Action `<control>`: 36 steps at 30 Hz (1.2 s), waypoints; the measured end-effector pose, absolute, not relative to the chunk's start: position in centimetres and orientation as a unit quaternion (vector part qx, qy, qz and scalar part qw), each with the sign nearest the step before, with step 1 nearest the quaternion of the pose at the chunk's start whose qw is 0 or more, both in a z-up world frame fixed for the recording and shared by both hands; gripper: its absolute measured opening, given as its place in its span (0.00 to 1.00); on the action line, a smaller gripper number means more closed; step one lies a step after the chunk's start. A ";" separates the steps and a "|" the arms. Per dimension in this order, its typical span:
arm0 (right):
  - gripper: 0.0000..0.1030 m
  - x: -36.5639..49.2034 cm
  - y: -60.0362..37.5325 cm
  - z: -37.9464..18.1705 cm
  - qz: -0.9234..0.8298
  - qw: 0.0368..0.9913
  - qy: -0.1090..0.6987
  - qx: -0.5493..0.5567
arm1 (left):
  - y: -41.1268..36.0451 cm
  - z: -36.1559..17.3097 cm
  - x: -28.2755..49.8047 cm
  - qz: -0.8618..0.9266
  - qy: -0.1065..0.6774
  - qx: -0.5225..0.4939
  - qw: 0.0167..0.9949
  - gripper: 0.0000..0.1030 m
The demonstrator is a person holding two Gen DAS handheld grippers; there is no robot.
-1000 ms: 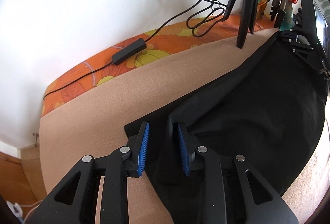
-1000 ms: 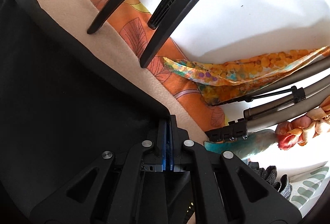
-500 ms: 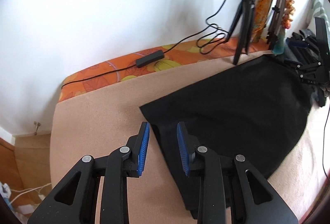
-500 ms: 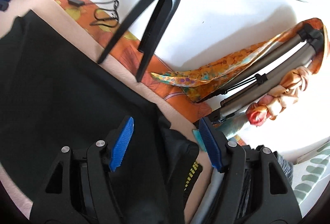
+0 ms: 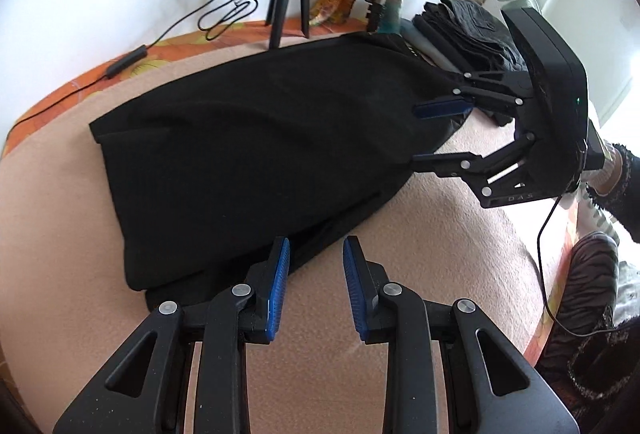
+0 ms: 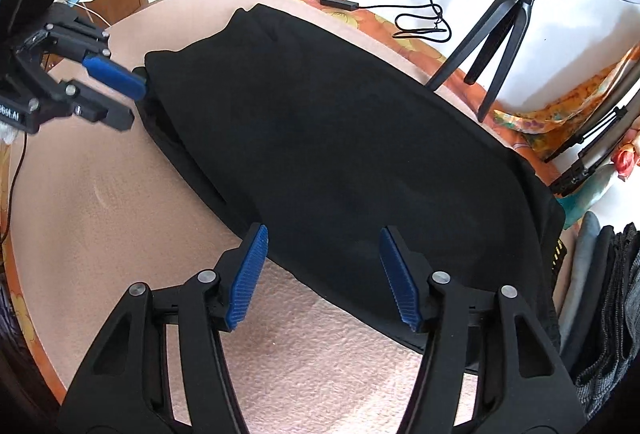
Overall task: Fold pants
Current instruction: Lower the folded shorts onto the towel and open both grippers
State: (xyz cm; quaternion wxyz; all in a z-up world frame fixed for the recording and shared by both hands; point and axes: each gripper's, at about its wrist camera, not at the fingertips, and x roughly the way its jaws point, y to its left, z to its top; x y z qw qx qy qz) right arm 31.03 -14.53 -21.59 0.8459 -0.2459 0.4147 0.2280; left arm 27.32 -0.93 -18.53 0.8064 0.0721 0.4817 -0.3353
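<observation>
Across the middle of the beige fleece-covered surface (image 5: 420, 258) lies the pair of black fabric pants (image 5: 248, 138), folded into a long flat band running from one gripper to the other. At one end, the black left gripper with blue ribbed pads (image 5: 314, 290) is spread apart with nothing between its fingers, its tips just at the near edge of the cloth. At the other end, the matching right gripper (image 6: 322, 270) is also released, its jaws splayed wide over the pants' edge without pinching it. Beyond the garment, a black tripod (image 6: 496, 46) stands on an orange floral sheet (image 6: 400, 30), where a looped black cable (image 6: 420, 20) trails. A stack of dark folded clothes (image 5: 468, 30) sits near the far end.
</observation>
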 end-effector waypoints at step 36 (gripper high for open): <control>0.08 35.7 -16.9 -20.7 0.284 0.813 0.503 -0.067 | -9.6 -21.2 26.7 -0.465 0.465 0.079 0.749 0.42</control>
